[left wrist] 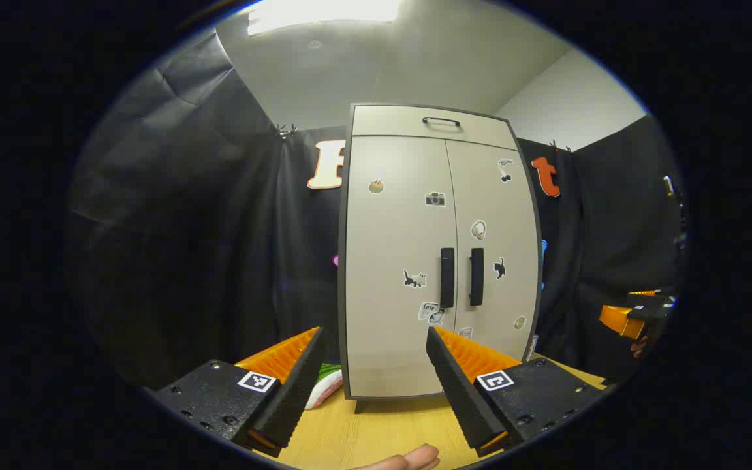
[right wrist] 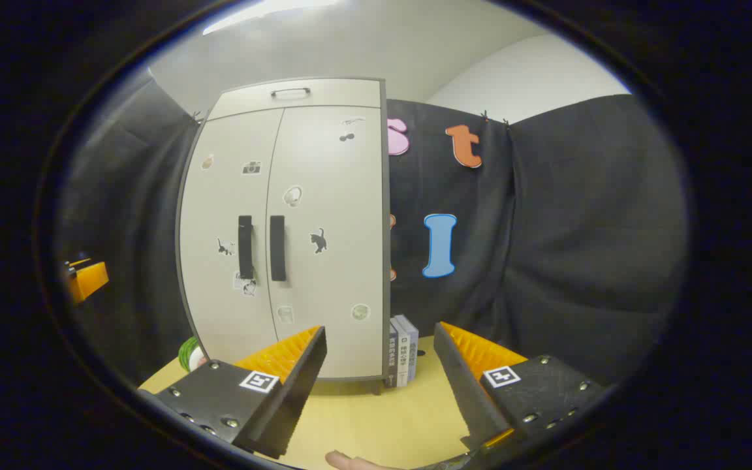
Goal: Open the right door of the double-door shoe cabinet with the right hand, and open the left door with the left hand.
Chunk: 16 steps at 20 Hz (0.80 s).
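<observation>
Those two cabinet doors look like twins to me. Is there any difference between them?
The left door carries a fruit, a camera and a striped cat sticker; the right door has cherries, a white round sticker and a black cat. The left door's handle sits at its right edge, the right door's at its left. Both are beige and shut.

left gripper (left wrist: 373, 385): jaws spread wide, holding nothing, level above the tabletop's near edge | right gripper (right wrist: 379, 385): jaws spread wide, holding nothing, level | fingertip (left wrist: 408, 460) visible beneath the left gripper
</observation>
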{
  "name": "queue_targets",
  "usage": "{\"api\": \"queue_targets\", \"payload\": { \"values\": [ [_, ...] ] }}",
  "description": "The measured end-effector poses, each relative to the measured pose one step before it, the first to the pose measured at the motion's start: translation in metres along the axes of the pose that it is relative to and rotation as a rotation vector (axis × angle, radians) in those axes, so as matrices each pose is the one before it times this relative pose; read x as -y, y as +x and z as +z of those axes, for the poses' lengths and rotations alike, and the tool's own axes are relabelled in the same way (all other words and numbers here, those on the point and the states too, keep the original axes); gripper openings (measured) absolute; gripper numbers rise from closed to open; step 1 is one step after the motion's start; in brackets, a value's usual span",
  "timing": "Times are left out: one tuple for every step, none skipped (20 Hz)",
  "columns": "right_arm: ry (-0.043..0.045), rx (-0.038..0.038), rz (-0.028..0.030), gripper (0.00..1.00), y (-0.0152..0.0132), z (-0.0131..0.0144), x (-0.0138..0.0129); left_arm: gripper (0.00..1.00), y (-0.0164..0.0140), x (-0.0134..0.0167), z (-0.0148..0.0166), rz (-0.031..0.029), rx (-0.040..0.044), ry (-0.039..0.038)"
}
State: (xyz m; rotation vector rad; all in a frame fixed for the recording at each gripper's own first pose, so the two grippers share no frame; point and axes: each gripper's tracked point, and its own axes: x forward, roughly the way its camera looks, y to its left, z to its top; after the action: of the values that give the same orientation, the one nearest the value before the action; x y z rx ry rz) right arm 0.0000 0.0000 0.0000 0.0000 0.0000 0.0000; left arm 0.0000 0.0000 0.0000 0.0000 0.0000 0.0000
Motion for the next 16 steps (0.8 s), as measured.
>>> {"api": "queue_targets", "payload": {
  "values": [
    [-0.00364,0.00632,-0.0018,0.98,0.00058,0.00148,-0.00239,0.96,0.00034,0.00486,-0.00171,-0.00791,-0.0015,-0.00463],
    [-0.00407,0.00847,0.00355,1.0,0.00233,0.00113,-0.00438,0.96,0.00009,0.00564,-0.00327,-0.01012,-0.00451,-0.00727],
    [-0.00831,0.00201,-0.00403,0.98,0.00171,-0.00046,-0.00182,0.96,0.00088,0.00376,-0.00349,-0.00429,-0.00724,-0.00907],
    [-0.00469,0.00135,-0.00146,0.94,0.00045,-0.00186,-0.00106,0.96,0.00096,0.00326,-0.00309,-0.00578,-0.00601,-0.00785],
    [-0.00324,0.00195,0.00969,0.98,0.00138,-0.00103,-0.00511,0.96,-0.00059,0.0029,-0.00222,-0.00579,-0.00539,-0.0097],
    [0.00012,-0.00209,0.00692,0.98,0.00234,-0.00263,-0.00436,0.96,0.00094,0.00341,-0.00119,-0.0067,-0.00136,-0.00982],
    [0.00194,-0.0051,0.00417,0.98,0.00269,-0.00193,-0.00316,0.96,0.00049,0.00353,-0.00012,-0.00757,0.00164,-0.00482],
    [0.00123,-0.00407,0.00601,1.0,0.00249,-0.00269,-0.00269,0.96,0.00066,0.00144,-0.00034,-0.00258,0.00122,-0.00008],
    [-0.00354,-0.00728,0.0043,0.99,0.00252,-0.00232,-0.0031,0.96,0.00063,0.00109,0.00009,-0.00197,-0.00008,0.00178],
    [-0.00105,-0.00466,0.00415,0.98,0.00191,-0.00102,-0.00251,0.96,-0.00008,0.00139,-0.00013,-0.00494,0.00021,0.00238],
    [0.00183,-0.00039,0.01582,0.98,0.00125,0.00046,-0.0052,0.96,-0.00015,-0.0007,0.00132,-0.00048,0.00258,0.00113],
    [0.00454,0.00015,0.01655,0.98,0.00095,0.00056,-0.00564,0.96,-0.00037,-0.00134,0.00007,0.00287,0.00278,0.00191],
    [0.00667,-0.00052,0.01088,0.94,-0.00071,0.0007,-0.00246,0.96,-0.00066,-0.00143,0.00067,0.00056,0.00138,0.00386],
    [0.00513,0.00383,0.00881,0.98,-0.00158,0.00056,-0.00183,0.96,-0.0008,-0.00124,0.00002,-0.00063,0.00181,0.00182],
    [-0.0001,0.00444,0.00188,0.94,-0.0016,0.00205,-0.00087,0.96,0.00068,-0.00081,-0.00085,-0.00105,-0.00107,0.00053],
    [-0.00253,0.00377,-0.00128,0.98,-0.00076,0.00189,-0.00085,0.96,-0.00053,-0.0012,-0.0002,-0.0039,0.00184,-0.00371]
  ]
}}
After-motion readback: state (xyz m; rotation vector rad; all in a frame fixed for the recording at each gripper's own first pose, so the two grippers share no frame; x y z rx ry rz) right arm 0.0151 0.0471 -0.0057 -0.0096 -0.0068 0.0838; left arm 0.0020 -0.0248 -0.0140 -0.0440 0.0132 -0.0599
